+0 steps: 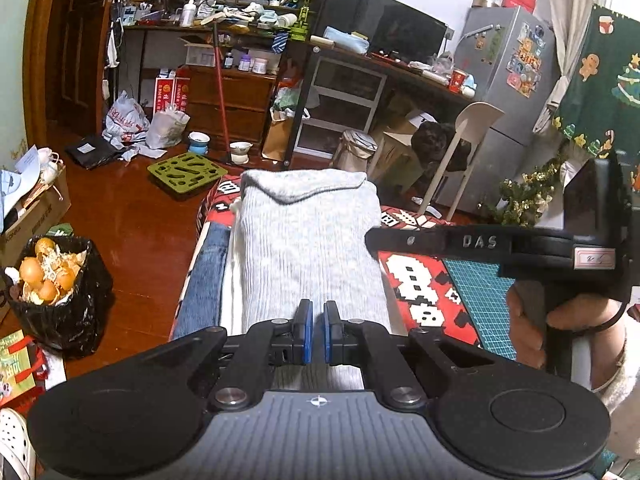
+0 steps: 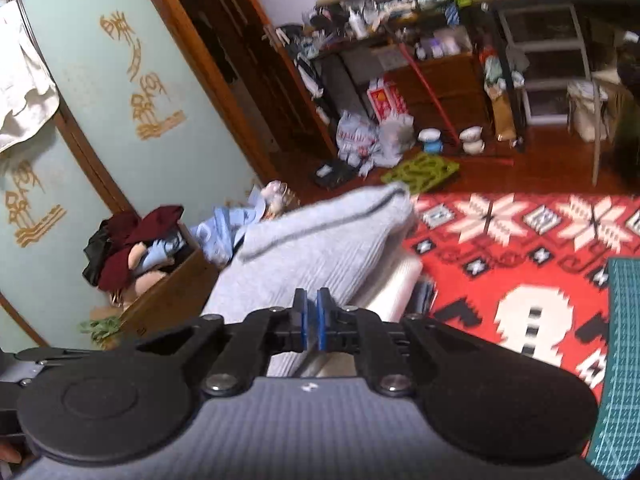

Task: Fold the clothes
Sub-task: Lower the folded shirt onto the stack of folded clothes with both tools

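Left claw point(image 1: 318, 332) nearly closed, pinching near edge of grey sweater point(image 1: 308, 240); sweater lies lengthwise on red patterned cloth point(image 1: 424, 292). Right claw point(image 2: 311, 320) likewise clamps sweater's near edge.

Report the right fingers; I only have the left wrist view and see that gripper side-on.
Observer: In the right wrist view, the right gripper has its fingers almost together, with a thin gap left. I cannot tell whether cloth is pinched.
Operator: Name any other clothes in sight there.
Observer: A maroon garment lies heaped in a wooden box beyond the grey sweater.
Operator: Place that box.
Observer: It stands on the floor against a mint-green door with gold characters.
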The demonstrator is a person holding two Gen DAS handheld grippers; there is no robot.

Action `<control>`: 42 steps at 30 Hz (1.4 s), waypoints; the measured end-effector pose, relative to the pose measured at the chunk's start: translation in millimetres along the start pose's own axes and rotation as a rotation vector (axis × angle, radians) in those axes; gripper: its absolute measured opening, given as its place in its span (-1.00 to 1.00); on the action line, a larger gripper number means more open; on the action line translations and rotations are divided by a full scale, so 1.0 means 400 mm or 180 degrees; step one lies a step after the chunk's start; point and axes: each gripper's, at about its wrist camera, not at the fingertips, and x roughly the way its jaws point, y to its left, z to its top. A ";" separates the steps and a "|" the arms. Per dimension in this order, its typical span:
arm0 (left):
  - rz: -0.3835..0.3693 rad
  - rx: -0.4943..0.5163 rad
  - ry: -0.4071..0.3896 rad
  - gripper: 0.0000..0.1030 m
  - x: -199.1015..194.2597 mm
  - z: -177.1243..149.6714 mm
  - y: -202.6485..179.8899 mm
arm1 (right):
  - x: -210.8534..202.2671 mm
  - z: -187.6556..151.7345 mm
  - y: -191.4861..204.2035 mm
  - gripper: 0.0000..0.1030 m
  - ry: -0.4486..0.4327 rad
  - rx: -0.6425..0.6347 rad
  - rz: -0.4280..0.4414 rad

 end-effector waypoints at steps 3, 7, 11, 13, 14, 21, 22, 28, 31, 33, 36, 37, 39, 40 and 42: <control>-0.0001 -0.0044 0.0006 -0.89 -0.009 -0.017 0.000 | -0.021 -0.042 0.028 -0.88 0.0096 -0.0166 0.0110; 0.0019 -0.0097 0.0016 -0.89 -0.024 -0.046 0.009 | -0.055 -0.076 0.076 -0.88 0.0067 -0.0229 0.0237; -0.0007 -0.0381 0.0013 -0.89 -0.036 -0.076 0.035 | -0.063 -0.112 0.122 -0.84 0.0175 -0.0244 0.0346; -0.0023 -0.0496 0.0010 -0.89 -0.045 -0.090 0.043 | -0.070 -0.139 0.141 -0.84 0.0249 -0.0322 0.0340; -0.0031 -0.0520 -0.0003 -0.89 -0.054 -0.094 0.043 | -0.078 -0.151 0.149 -0.84 0.0264 -0.0361 0.0333; -0.0212 -0.0708 -0.0279 -0.88 -0.082 -0.032 0.061 | -0.118 -0.127 0.183 -0.83 0.0119 -0.0463 0.0261; -0.0175 -0.0690 -0.0252 -0.88 -0.066 -0.018 0.064 | -0.110 -0.119 0.186 -0.83 0.0134 -0.0465 0.0224; 0.0030 -0.0735 -0.0013 -0.93 -0.012 -0.007 0.065 | -0.077 -0.115 0.195 -0.83 0.0316 -0.0393 0.0060; 0.0127 -0.0719 0.0100 -0.94 -0.026 -0.033 0.062 | -0.085 -0.139 0.183 -0.83 0.0422 -0.0293 0.0089; 0.0205 -0.0699 0.0184 -0.94 -0.038 -0.055 0.056 | -0.100 -0.151 0.180 -0.83 0.0445 -0.0258 0.0100; 0.0327 -0.0660 0.0225 -0.94 -0.074 -0.076 0.030 | -0.140 -0.159 0.182 -0.83 0.0463 -0.0243 0.0123; 0.0345 -0.0663 0.0227 -0.94 -0.087 -0.082 0.020 | -0.158 -0.159 0.186 -0.83 0.0465 -0.0255 0.0116; 0.0353 -0.0675 0.0226 -0.94 -0.112 -0.092 -0.004 | -0.194 -0.160 0.195 -0.82 0.0484 -0.0272 0.0098; 0.0361 -0.0672 0.0231 -0.91 -0.123 -0.097 -0.018 | -0.212 -0.161 0.199 -0.82 0.0518 -0.0269 0.0078; 0.0400 -0.0639 0.0233 -0.88 -0.144 -0.105 -0.050 | -0.253 -0.162 0.207 -0.81 0.0556 -0.0259 0.0055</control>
